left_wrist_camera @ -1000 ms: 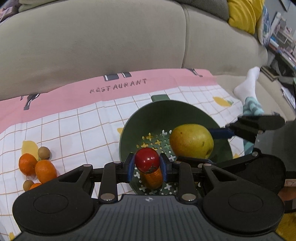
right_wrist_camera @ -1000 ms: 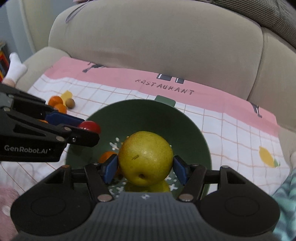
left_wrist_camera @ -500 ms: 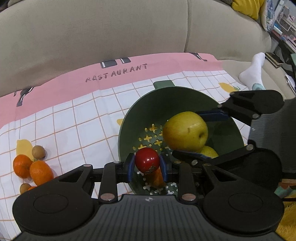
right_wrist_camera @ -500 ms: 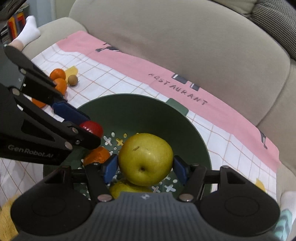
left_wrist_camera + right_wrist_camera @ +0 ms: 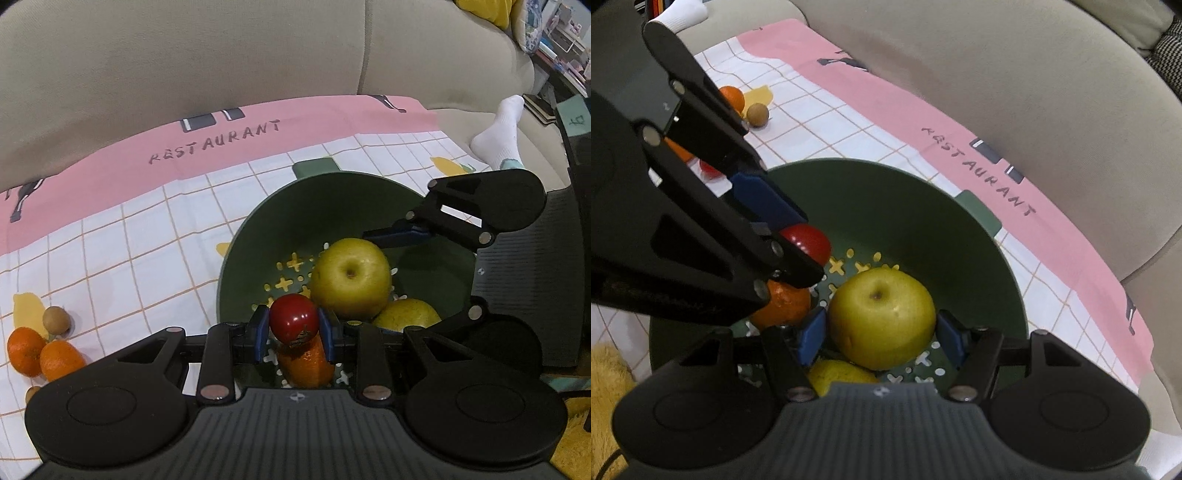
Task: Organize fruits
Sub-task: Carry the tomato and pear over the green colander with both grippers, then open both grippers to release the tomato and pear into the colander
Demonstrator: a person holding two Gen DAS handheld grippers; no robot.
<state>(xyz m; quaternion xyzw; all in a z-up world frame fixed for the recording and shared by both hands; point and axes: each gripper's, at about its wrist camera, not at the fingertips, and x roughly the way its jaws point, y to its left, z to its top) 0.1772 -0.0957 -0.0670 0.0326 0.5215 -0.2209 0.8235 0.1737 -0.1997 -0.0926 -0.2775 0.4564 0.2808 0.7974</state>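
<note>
A dark green colander bowl point(image 5: 258, 229) point(image 5: 979, 236) sits on a checked cloth. My left gripper point(image 5: 294, 328) is shut on a small red tomato point(image 5: 294, 322) point(image 5: 809, 242), held over the bowl's near rim above an orange point(image 5: 304, 360) point(image 5: 785, 304) lying in the bowl. My right gripper point(image 5: 881, 334) is shut on a yellow-green pear point(image 5: 881, 317) point(image 5: 351, 278), held low inside the bowl above a second yellow pear point(image 5: 838, 374) point(image 5: 406, 314).
Two oranges point(image 5: 40, 354) and brown longans point(image 5: 55, 320) point(image 5: 757, 115) lie on the cloth point(image 5: 147, 240) left of the bowl; another small red fruit point(image 5: 709, 170) shows there. A beige sofa back point(image 5: 184, 66) rises behind. A socked foot point(image 5: 498, 129) rests at the right.
Both grippers have gone lower and further over the bowl with their fruit. The pear in my right gripper now sits deep in the bowl, just above the second pear.
</note>
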